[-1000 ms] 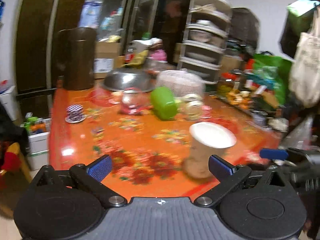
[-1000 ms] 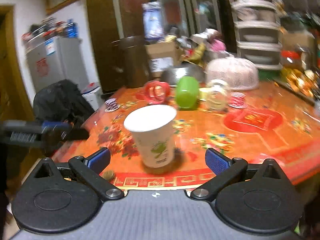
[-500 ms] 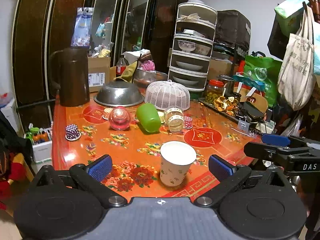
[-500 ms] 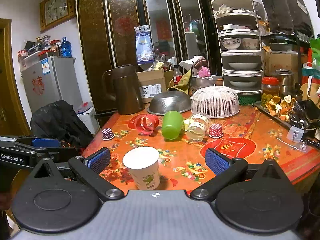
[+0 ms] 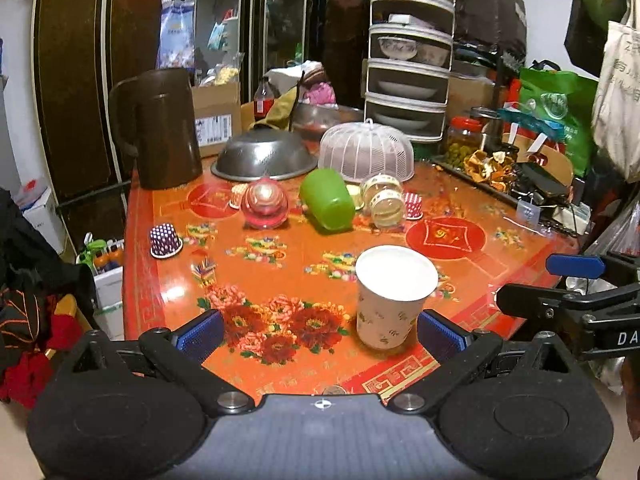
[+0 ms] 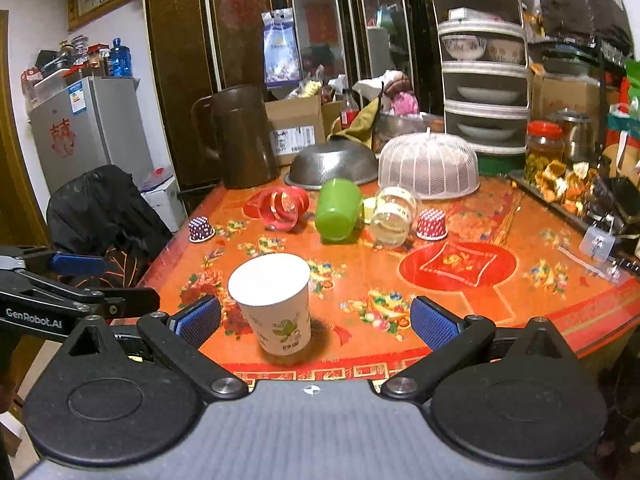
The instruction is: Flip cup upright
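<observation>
A white paper cup (image 5: 394,296) with a green leaf print stands upright near the front edge of the orange floral table (image 5: 280,264); it also shows in the right wrist view (image 6: 276,304). My left gripper (image 5: 320,334) is open and empty, the cup just inside its right finger. My right gripper (image 6: 316,320) is open and empty, the cup nearer its left finger. Each gripper shows at the edge of the other's view.
Farther back lie a green cup on its side (image 5: 328,200), a clear jar (image 5: 386,202), a pink glass cup (image 5: 265,204) and small cupcake cups (image 5: 165,237). Behind stand a brown jug (image 5: 160,128), a steel bowl (image 5: 264,156) and a mesh food cover (image 5: 368,152).
Both views have steadied and drawn a little closer to the table. The cup stands upright throughout and both grippers stay open.
</observation>
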### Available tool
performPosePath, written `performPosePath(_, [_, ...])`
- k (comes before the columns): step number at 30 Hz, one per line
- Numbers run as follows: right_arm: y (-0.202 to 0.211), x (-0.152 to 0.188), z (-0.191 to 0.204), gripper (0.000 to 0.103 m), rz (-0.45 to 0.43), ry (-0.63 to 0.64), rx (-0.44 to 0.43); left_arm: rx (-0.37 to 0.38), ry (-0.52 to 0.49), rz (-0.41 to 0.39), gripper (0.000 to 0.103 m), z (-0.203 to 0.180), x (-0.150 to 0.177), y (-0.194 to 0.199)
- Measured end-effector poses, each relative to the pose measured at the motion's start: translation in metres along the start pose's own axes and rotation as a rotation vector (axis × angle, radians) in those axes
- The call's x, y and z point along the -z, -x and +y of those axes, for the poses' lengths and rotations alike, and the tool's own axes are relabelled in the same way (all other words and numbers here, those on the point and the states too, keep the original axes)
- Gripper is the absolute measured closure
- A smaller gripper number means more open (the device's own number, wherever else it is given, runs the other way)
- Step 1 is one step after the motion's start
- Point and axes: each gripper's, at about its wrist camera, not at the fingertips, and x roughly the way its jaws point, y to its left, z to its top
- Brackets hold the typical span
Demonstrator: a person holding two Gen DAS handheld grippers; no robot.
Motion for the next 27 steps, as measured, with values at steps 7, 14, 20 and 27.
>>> performPosePath(7, [0.000,0.007,-0.004,0.001,0.003,-0.033,0.005,0.007,-0.002,-0.001,0.000,-0.001,0.005,-0.003])
performPosePath(14, [0.005,0.010,-0.003,0.001,-0.002,-0.031,0.003,0.031,-0.008,-0.021,0.000,-0.004,0.008,-0.001])
performPosePath(20, [0.009,0.010,-0.002,0.001,-0.010,-0.029,-0.004,0.036,-0.007,-0.033,0.000,-0.003,0.009,0.005])
performPosePath(27, [0.010,0.009,-0.003,0.001,-0.012,-0.029,-0.014,0.034,0.000,-0.038,0.000,0.000,0.009,0.007])
